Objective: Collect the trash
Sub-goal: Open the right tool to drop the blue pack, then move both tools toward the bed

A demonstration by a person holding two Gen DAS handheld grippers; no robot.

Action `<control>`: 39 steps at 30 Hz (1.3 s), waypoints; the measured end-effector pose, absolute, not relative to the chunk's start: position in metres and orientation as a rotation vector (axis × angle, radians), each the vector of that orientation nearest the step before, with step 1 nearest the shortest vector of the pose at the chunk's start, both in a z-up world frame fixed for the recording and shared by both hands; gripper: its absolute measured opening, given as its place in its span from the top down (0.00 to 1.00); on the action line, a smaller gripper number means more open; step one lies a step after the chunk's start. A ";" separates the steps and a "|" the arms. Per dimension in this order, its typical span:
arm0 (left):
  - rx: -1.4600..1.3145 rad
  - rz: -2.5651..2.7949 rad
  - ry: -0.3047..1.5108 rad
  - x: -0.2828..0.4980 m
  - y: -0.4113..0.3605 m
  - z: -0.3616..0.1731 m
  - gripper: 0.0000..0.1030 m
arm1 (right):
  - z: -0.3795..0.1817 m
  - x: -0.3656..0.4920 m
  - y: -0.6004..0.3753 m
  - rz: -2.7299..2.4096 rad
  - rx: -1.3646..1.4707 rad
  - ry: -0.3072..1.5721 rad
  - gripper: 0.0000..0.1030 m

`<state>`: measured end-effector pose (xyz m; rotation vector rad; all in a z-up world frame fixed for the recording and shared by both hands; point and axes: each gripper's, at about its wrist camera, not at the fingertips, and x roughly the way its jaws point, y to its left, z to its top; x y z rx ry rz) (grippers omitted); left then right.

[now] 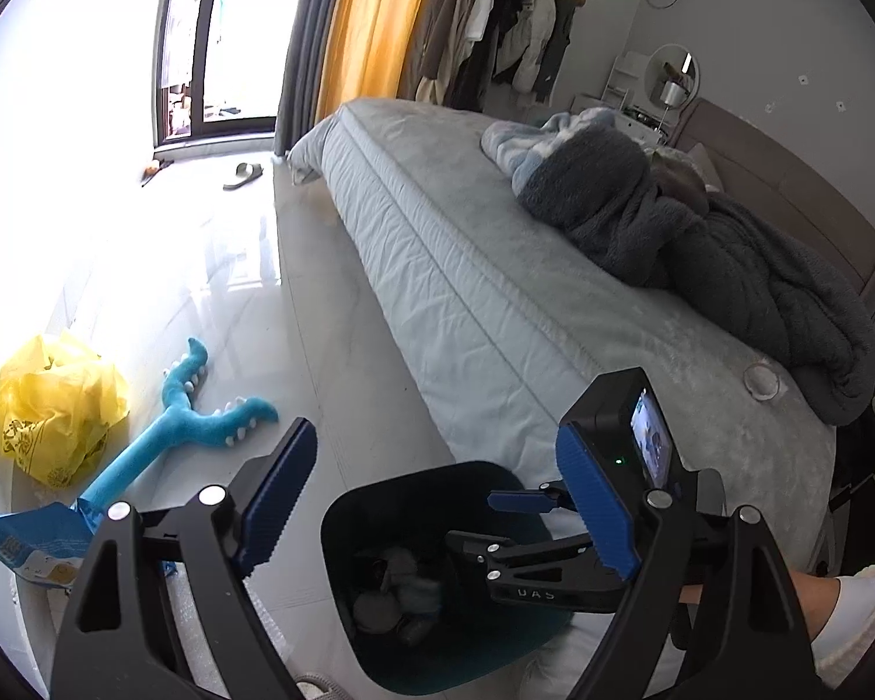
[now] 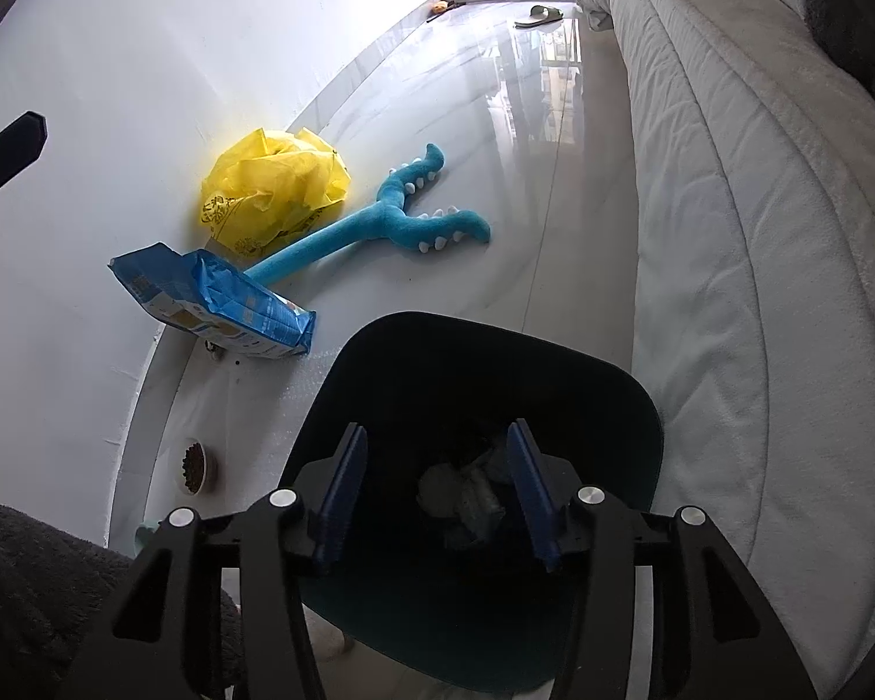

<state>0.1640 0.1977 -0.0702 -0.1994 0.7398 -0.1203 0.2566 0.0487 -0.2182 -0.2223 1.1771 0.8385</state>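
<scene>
Two grippers over the bin (image 2: 630,402), right gripper (image 2: 434,487) half open and empty above crumpled paper inside, left gripper (image 1: 437,501) wide, empty; remaining yellow bag (image 2: 274,186) on floor, light, crinkly, best pinched at a raised fold.

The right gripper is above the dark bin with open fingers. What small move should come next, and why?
Probably lift the right gripper out and turn it toward the crumpled yellow plastic bag by the wall. Its jaws are open with nothing between them, crumpled pale trash already lies inside the dark bin, and the bag still lies on the floor.
</scene>
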 end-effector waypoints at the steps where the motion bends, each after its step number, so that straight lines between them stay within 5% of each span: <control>1: -0.200 -0.121 0.732 0.164 0.197 -0.069 0.17 | -0.216 0.257 0.048 0.840 -0.221 1.172 0.50; 39: -0.179 -0.266 0.558 0.194 0.070 -0.018 0.15 | -0.121 0.276 -0.118 0.707 -0.168 0.847 0.41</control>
